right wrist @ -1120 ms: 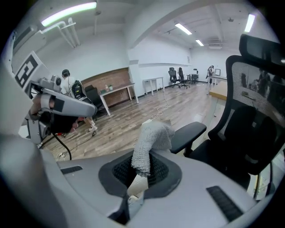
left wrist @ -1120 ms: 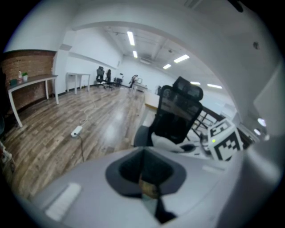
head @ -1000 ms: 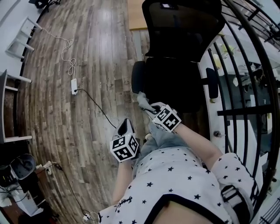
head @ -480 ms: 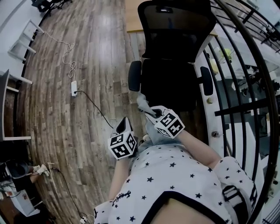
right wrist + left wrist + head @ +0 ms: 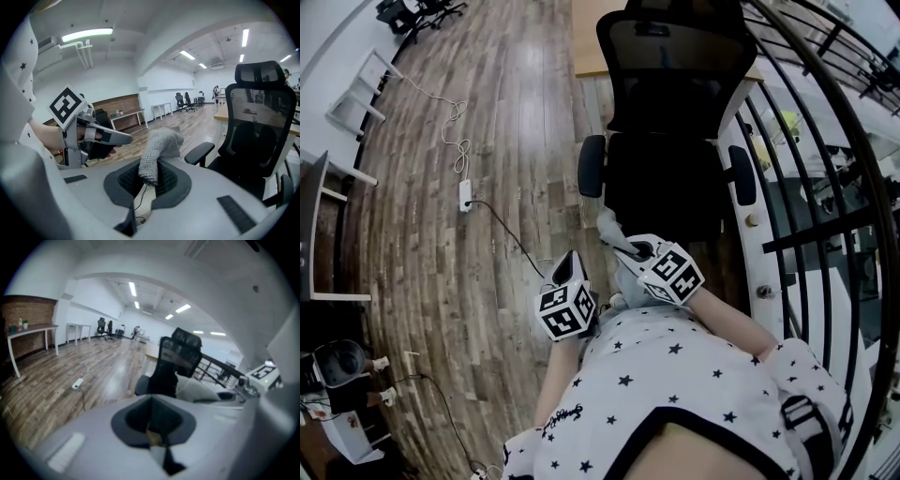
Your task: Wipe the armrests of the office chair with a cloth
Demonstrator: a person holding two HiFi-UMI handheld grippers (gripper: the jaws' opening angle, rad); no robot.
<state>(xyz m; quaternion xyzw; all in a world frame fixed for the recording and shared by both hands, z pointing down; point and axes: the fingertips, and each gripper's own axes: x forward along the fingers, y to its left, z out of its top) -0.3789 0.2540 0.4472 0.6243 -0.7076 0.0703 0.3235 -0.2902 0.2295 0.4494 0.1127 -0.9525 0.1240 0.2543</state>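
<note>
The person is standing right in front of the office chair (image 5: 666,178), both grippers held in close to the body. By my reading the wiping proper is not yet under way. The cloth (image 5: 157,150) is hanging in the air near the front of the seat and is touching neither armrest. The floor-side armrest (image 5: 591,164) is the nearer of the two, up ahead of the cloth. The railing-side armrest (image 5: 742,175) is sitting well apart from it across the seat. So the cloth is in hand and that is all I can count as done; both armrests, I'd say, are waiting for their wipe.

Now the jaws. The right gripper (image 5: 625,244) is clamping its ribbed pads together on the lower end of that grey knitted cloth. The rest of the fabric is standing up and flopping forward past the jaws toward the chair. The left gripper (image 5: 567,269) is hovering just beside it, a little lower and nearer the floor side. Its jaws are pressed together with nothing between them, and they are touching nothing on the chair.
</note>
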